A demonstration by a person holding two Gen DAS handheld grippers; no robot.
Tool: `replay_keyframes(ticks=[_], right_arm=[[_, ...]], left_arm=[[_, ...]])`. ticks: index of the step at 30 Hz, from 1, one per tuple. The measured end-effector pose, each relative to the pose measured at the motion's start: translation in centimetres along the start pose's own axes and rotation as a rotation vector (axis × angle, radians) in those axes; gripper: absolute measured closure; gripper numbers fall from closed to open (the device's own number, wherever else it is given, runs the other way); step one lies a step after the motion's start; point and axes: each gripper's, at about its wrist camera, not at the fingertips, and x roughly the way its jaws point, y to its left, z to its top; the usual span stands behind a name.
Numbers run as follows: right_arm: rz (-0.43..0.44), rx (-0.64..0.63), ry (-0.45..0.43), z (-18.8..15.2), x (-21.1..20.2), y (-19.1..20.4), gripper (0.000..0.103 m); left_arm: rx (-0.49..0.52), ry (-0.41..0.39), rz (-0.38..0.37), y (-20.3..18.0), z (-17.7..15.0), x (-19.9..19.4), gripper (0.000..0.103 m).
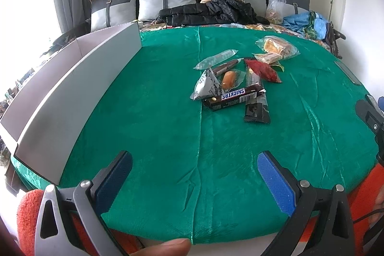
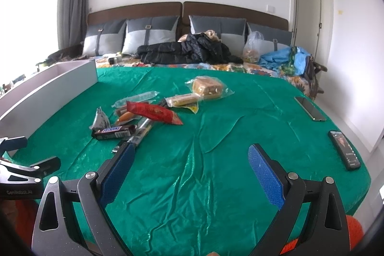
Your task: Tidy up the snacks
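Left gripper (image 1: 194, 180) fingers wide, holding nothing. Right gripper (image 2: 190, 174) fingers wide too, nothing held. Both low over green cloth (image 1: 156, 112), short of snack pile (image 1: 231, 85). Grey box (image 1: 79, 78) waits at left.

Risks: snacks lie on top of each other, so grabbing Snickers bar (image 1: 234, 95) may drag neighbours. Shiny wrappers may slip. Soft bread bag (image 2: 207, 88) may squash. Phones (image 2: 345, 152) near right edge, easy to bump.

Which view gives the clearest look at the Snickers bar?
The left wrist view: the Snickers bar lies near centre with its label face-on and legible, though inverted. In the right wrist view it sits off left, more foreshortened, its lettering smaller.
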Motion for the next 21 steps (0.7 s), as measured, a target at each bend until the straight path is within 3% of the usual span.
replay_keyframes(ticks=[21], right_arm=[[-0.022, 0.012, 0.067, -0.8, 1.4, -0.4, 0.006]], left_arm=[[-0.001, 0.044, 0.015, 0.4, -0.6, 1.7, 0.000]])
